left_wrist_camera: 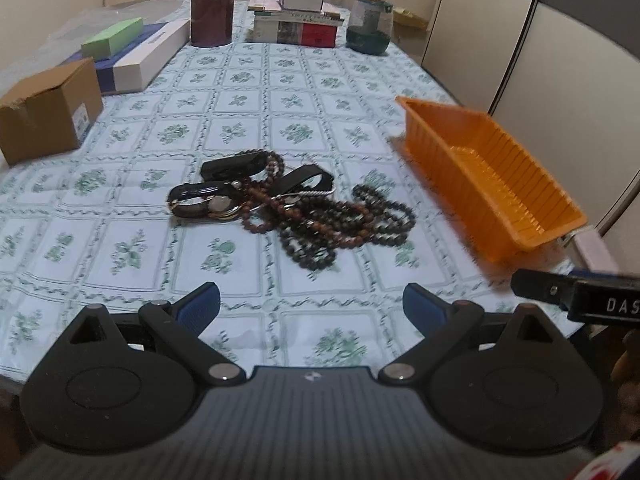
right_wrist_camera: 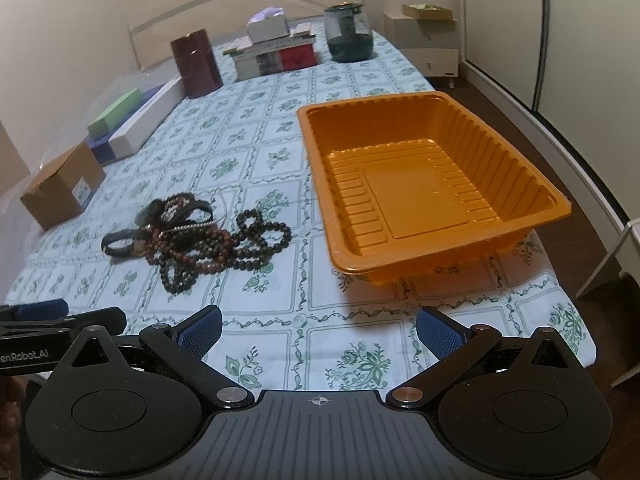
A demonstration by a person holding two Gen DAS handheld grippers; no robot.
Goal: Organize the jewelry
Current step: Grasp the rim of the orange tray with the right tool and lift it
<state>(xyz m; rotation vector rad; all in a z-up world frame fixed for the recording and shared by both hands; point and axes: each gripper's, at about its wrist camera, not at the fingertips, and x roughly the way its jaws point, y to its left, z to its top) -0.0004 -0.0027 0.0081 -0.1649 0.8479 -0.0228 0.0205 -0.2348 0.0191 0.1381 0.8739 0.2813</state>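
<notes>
A tangled pile of jewelry (left_wrist_camera: 292, 204) lies on the floral tablecloth: dark and reddish bead bracelets, black straps and a wristwatch (left_wrist_camera: 218, 204). It also shows in the right wrist view (right_wrist_camera: 192, 236). An empty orange plastic tray (right_wrist_camera: 424, 184) stands to the right of the pile; in the left wrist view the tray (left_wrist_camera: 488, 176) is at the right edge. My left gripper (left_wrist_camera: 312, 304) is open and empty, short of the pile. My right gripper (right_wrist_camera: 318, 328) is open and empty, short of the tray's near left corner.
A brown cardboard box (left_wrist_camera: 48, 110) sits at the left. Flat boxes with a green one on top (left_wrist_camera: 132, 52), a dark red canister (left_wrist_camera: 212, 12), stacked books (left_wrist_camera: 296, 24) and a green glass jar (left_wrist_camera: 368, 26) line the far side. The table edge runs just right of the tray.
</notes>
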